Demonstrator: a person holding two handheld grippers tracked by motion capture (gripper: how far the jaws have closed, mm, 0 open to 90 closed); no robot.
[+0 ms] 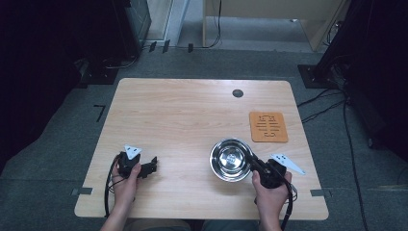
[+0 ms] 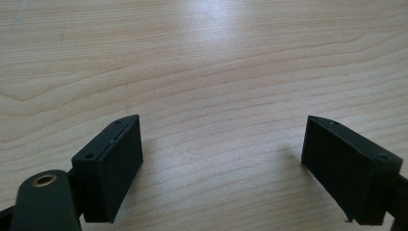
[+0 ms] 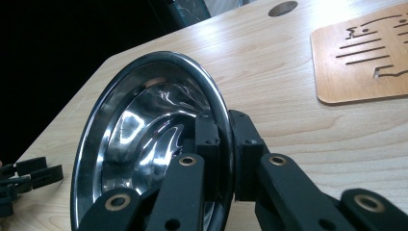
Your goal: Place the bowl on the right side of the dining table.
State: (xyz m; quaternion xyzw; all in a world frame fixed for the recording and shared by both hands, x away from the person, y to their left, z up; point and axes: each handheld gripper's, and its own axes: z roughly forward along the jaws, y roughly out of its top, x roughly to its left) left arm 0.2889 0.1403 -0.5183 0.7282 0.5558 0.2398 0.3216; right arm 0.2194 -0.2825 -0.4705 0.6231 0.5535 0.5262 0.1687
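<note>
A shiny steel bowl (image 1: 231,159) stands on the wooden table (image 1: 192,115) toward the front right. My right gripper (image 1: 255,166) is shut on the bowl's rim (image 3: 222,115), one jaw inside the bowl and one outside. In the right gripper view the bowl (image 3: 144,139) looks tilted and its inside holds nothing. My left gripper (image 1: 153,166) rests low at the front left of the table, held by a hand, its jaws wide open over bare wood (image 2: 221,144) with nothing between them.
An orange-brown cut-out coaster (image 1: 268,126) lies behind and to the right of the bowl, seen also as a coaster (image 3: 365,53) in the right gripper view. A round cable hole (image 1: 237,93) sits near the table's far edge. Cables lie on the floor at the right.
</note>
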